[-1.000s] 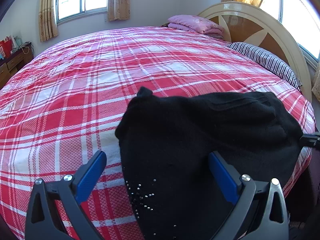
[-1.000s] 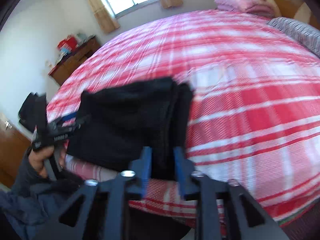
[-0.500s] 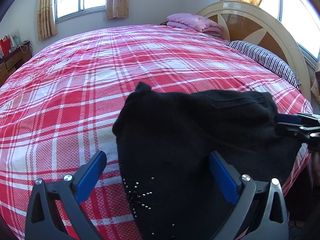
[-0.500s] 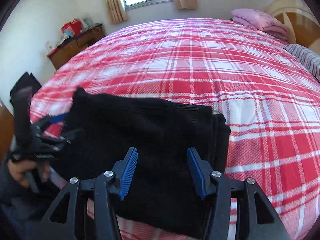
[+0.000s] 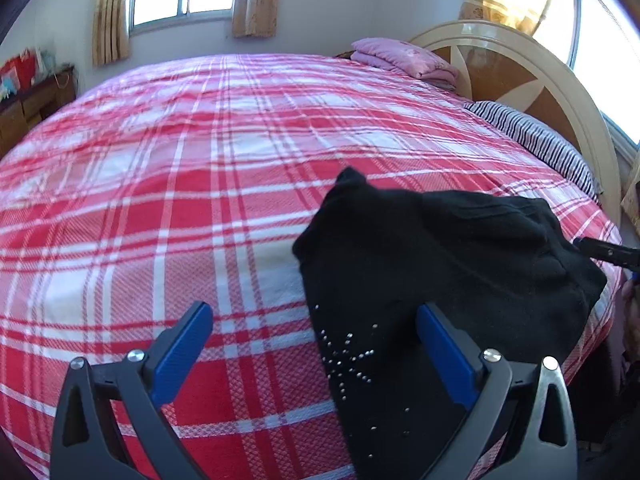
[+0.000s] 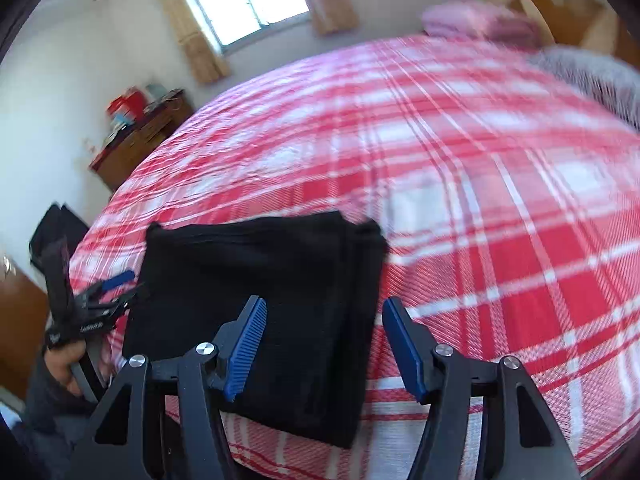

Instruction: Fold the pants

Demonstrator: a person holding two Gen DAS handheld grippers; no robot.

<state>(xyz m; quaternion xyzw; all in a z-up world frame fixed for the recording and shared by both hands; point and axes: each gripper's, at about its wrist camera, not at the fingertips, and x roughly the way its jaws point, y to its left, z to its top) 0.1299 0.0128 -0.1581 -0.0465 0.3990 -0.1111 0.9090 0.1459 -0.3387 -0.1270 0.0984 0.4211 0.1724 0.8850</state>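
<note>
Folded black pants (image 5: 440, 260) with small silver studs lie on the red plaid bed (image 5: 200, 200), close to its near edge. My left gripper (image 5: 314, 340) hovers open over the pants' left border, its right finger above the cloth and its left finger above the bedspread. The right wrist view shows the pants (image 6: 260, 272) as a flat folded stack. My right gripper (image 6: 326, 344) is over their right edge; its jaws are opening, the pads clear of the cloth. The left gripper (image 6: 128, 286) sits at the stack's far left, held by a hand (image 6: 60, 368). The right gripper (image 5: 600, 252) pokes in at the pants' right end.
A pink folded blanket (image 5: 404, 58) and a striped pillow (image 5: 532, 136) lie by the wooden headboard (image 5: 520, 76). A wooden dresser (image 6: 140, 136) with red items stands by the far wall under curtained windows. A black bag (image 6: 56, 228) sits beside the bed.
My right gripper let go of the pants' folded edge and its jaws spread wide. The left gripper drifted left, so the pants now sit further right in its view.
</note>
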